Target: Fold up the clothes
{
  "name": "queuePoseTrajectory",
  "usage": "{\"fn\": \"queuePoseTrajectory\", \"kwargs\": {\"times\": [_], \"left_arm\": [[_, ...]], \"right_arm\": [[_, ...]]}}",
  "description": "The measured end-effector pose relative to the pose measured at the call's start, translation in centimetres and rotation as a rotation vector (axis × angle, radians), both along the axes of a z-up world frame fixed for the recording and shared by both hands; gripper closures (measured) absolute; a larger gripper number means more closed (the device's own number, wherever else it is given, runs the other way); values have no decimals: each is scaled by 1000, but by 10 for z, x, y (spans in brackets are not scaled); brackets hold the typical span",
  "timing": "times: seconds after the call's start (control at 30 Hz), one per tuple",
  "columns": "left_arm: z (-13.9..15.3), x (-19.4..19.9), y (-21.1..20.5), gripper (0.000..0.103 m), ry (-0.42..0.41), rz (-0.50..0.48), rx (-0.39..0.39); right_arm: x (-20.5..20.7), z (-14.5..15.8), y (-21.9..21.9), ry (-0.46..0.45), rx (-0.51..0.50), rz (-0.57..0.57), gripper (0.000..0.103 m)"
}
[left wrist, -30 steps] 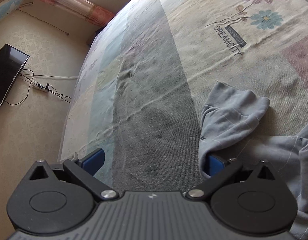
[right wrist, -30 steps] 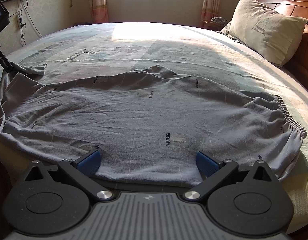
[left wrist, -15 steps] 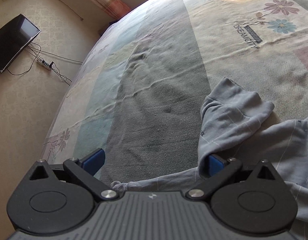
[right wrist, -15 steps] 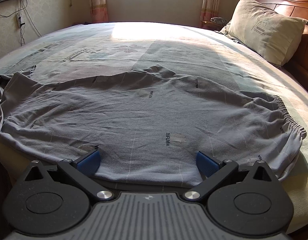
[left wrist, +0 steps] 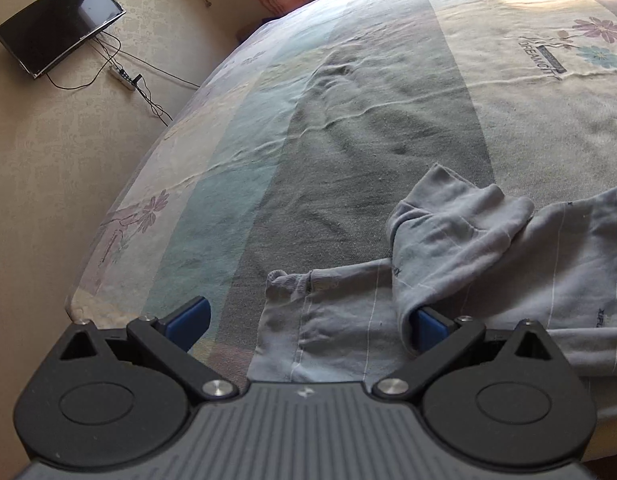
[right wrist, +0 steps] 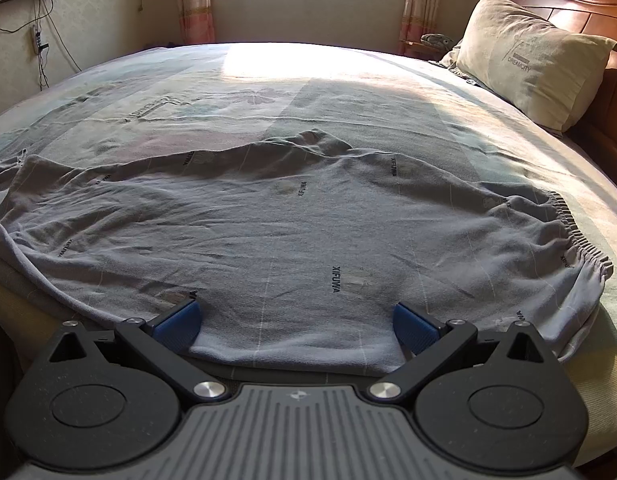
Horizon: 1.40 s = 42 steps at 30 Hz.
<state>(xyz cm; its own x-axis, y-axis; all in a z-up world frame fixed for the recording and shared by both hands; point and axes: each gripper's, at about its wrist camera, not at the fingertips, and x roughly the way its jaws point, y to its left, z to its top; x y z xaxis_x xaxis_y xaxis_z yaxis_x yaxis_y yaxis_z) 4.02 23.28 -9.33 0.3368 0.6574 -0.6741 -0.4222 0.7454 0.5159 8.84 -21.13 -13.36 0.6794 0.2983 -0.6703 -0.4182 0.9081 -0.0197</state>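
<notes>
A grey garment printed with small dark words lies spread across the bed, its elastic band at the right. My right gripper is open, and the garment's near edge lies between its blue pads. In the left wrist view one end of the garment is bunched and folded back, with a ribbed cuff beside it. My left gripper is open above that end. A fold of cloth hangs over its right finger, while the left finger is over the bare sheet.
The striped, flowered bedsheet covers the bed, whose corner drops off near my left gripper. A TV and a power strip with cables are on the wall. A pillow leans on the wooden headboard.
My left gripper has drawn back toward the bed's corner, so the cuff and more grey cloth now show under it. It has left the right wrist view. My right gripper has barely moved.
</notes>
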Motion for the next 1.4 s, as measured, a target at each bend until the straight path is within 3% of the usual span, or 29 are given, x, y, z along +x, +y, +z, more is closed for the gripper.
{"fn": "queuePoseTrajectory", "kwargs": {"times": [0.6,0.73,0.83,1.03,1.17,1.3,1.4], "left_arm": [[-21,-31,18,0,-37,2,-100],[-19,-35,20,1,-50,-22,-109],[-18,-37,23,1,-64,-35,-122],[-18,-43,32,1,-95,-47,-172],[-15,-47,35,2,-149,-55,-219],[-3,-46,31,2,-215,-103,-270],[4,-41,24,2,-223,-140,-287]], "right_arm": [[2,17,11,40,-40,6,0],[-7,43,34,-18,28,137,0],[-5,49,74,-13,11,250,0],[-15,27,134,87,-101,435,0],[-40,29,136,65,-158,562,0],[-27,49,130,59,-41,516,0],[-14,52,140,126,53,529,0]]}}
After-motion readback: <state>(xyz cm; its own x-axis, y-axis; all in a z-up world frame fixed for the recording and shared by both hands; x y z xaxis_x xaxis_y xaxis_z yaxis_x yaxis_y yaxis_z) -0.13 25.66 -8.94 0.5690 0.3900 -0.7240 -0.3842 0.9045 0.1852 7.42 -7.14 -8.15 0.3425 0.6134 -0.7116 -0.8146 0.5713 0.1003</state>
